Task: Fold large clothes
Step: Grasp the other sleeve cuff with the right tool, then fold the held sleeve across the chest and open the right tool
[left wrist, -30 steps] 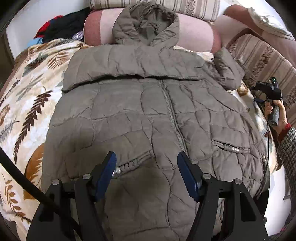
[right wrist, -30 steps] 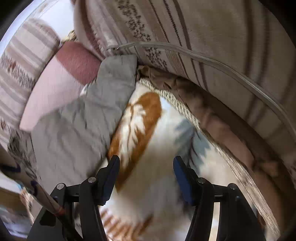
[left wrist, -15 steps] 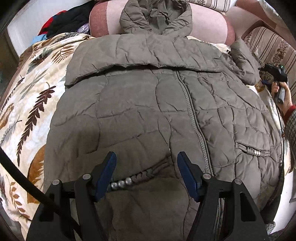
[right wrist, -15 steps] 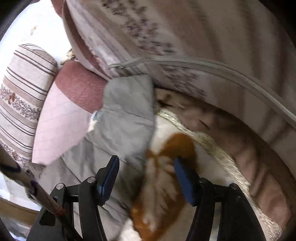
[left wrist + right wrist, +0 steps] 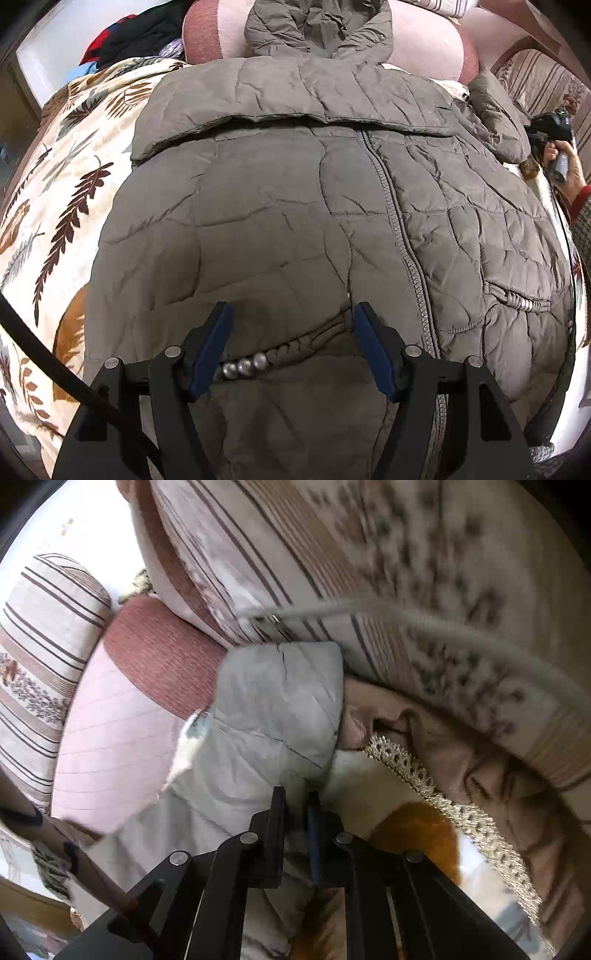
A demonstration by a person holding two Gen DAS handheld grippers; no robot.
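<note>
I see the quilted grey-brown jacket (image 5: 295,206) spread front-up on the bed, over a leaf-print blanket (image 5: 55,206), hood (image 5: 317,26) lying against a pink bolster (image 5: 424,40). Its zip (image 5: 402,236) is closed down the middle. One sleeve is folded across the chest; the other sleeve (image 5: 273,709) lies out at the jacket's far side, its cuff against a striped cushion (image 5: 369,572).

My left gripper (image 5: 291,347) hovers over the lower front with jaws apart, released, a beaded pocket trim (image 5: 243,365) showing between the blue pads (image 5: 210,350); I cannot tell whether they touch the fabric.

My right gripper (image 5: 295,812) has just been closing, and its jaws now stand nearly together at the edge of that outstretched sleeve. Sleeve fabric appears caught between them, so I read it as clenched on the sleeve. In the left view a hand (image 5: 565,166) grips its handle.
</note>
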